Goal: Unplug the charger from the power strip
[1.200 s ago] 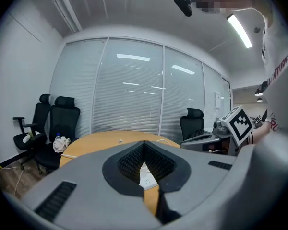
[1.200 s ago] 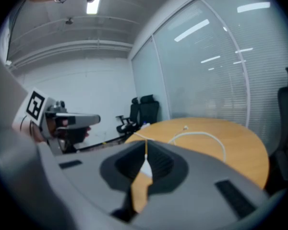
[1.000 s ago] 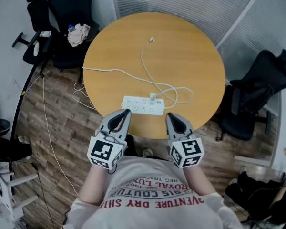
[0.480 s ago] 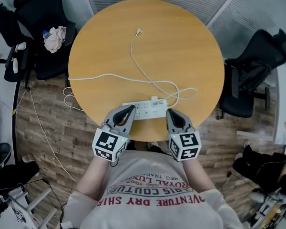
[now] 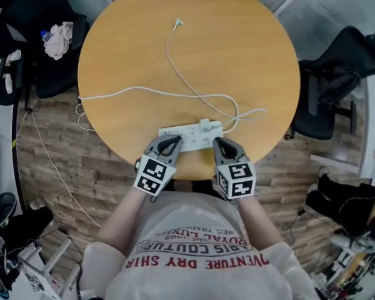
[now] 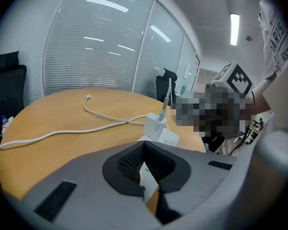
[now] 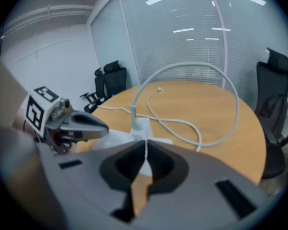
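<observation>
Both sets of jaws were pressed together with nothing in them! The left gripper and right gripper sat at the tabletop's near edge, just beside the white power strip. The charger stood plugged into the strip, its cable looping away across the wood.

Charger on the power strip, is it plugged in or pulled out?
Plugged in: the charger stands upright, seated in a socket on top of the power strip.
</observation>
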Demonstrator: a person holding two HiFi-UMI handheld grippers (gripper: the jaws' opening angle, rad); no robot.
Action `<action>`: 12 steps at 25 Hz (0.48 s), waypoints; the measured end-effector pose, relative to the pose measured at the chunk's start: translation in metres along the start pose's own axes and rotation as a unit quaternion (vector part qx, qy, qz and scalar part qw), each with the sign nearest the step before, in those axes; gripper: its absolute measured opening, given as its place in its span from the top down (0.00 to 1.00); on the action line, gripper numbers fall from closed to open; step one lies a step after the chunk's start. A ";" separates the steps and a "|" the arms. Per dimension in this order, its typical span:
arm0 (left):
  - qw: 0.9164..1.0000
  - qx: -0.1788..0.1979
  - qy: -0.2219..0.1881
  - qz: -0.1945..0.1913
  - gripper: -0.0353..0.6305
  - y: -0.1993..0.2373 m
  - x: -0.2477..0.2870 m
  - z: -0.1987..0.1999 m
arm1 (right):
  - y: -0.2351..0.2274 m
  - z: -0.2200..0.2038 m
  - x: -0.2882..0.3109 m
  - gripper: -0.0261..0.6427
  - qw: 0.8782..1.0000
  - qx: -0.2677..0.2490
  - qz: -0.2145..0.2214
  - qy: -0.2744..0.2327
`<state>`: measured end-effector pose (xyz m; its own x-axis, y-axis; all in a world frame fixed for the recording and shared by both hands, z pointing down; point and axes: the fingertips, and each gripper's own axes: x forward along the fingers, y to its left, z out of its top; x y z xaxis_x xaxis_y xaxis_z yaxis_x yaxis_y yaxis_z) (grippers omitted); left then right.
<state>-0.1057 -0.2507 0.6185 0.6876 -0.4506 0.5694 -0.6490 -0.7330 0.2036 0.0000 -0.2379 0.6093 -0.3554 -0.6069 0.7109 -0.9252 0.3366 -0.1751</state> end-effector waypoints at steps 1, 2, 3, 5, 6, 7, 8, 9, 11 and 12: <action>1.000 0.004 0.010 -0.004 0.90 0.000 0.005 -0.006 | 0.000 -0.004 0.004 0.92 1.000 0.000 0.000 0.007; 1.000 0.007 0.020 -0.007 0.90 0.000 0.010 -0.012 | 0.001 -0.008 0.008 0.92 1.000 -0.001 0.002 0.013; 1.000 0.009 0.028 -0.010 0.90 -0.001 0.014 -0.018 | 0.002 -0.011 0.012 0.92 1.000 -0.002 0.003 0.020; 0.999 0.013 0.043 -0.014 0.90 -0.001 0.021 -0.026 | 0.004 -0.016 0.017 0.92 1.000 -0.008 0.005 0.030; 0.999 0.015 0.050 -0.013 0.90 -0.001 0.024 -0.029 | 0.005 -0.017 0.019 0.92 0.999 -0.012 0.005 0.034; 0.998 0.016 0.057 -0.011 0.90 -0.001 0.026 -0.031 | 0.007 -0.018 0.021 0.92 0.999 -0.017 0.005 0.038; 0.998 0.014 0.065 -0.008 0.90 -0.001 0.027 -0.033 | 0.008 -0.018 0.023 0.92 0.999 -0.021 0.005 0.041; 0.997 0.010 0.072 -0.005 0.90 0.000 0.029 -0.033 | 0.008 -0.019 0.026 0.91 0.999 -0.023 0.004 0.045; 0.996 0.004 0.084 0.001 0.90 0.002 0.032 -0.035 | 0.010 -0.019 0.030 0.79 0.998 -0.025 0.003 0.049; 0.996 0.002 0.089 0.001 0.90 0.002 0.033 -0.037 | 0.011 -0.018 0.033 0.72 0.998 -0.026 0.003 0.051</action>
<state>-0.0964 -0.2483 0.6668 0.6182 -0.3546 0.7015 -0.6483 -0.7347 0.1999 -0.0191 -0.2411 0.6430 -0.3425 -0.5299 0.7758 -0.9144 0.3776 -0.1458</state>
